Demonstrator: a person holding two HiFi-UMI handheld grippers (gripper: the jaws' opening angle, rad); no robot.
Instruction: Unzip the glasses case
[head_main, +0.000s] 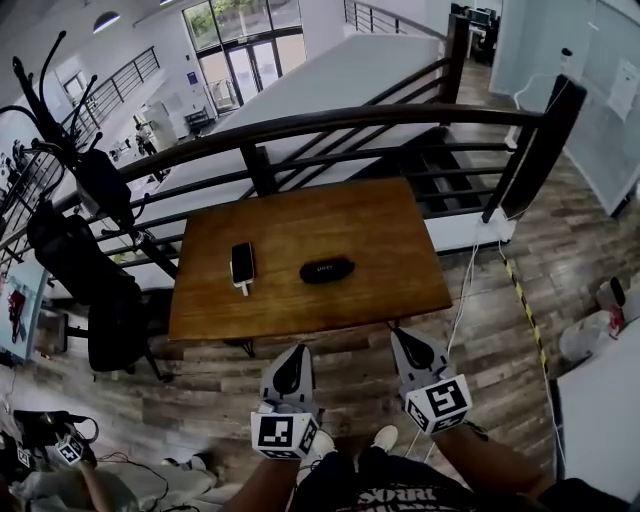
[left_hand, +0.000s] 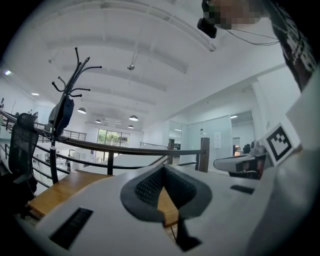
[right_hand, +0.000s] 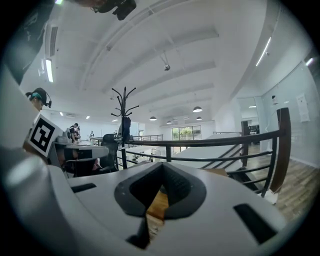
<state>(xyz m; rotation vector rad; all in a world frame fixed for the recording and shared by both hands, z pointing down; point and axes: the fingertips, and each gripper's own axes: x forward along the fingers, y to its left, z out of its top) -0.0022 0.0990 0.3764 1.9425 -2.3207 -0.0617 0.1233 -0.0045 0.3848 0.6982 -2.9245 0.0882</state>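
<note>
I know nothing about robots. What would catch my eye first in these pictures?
A wooden table stands beside a dark railing. A black glasses case lies near its middle, with a phone left of it in the head view. At the bottom of that view, the left gripper and right gripper point toward the table, jaws shut and empty.

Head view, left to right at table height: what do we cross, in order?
black chair → phone → glasses case → white cable → striped floor tape
</note>
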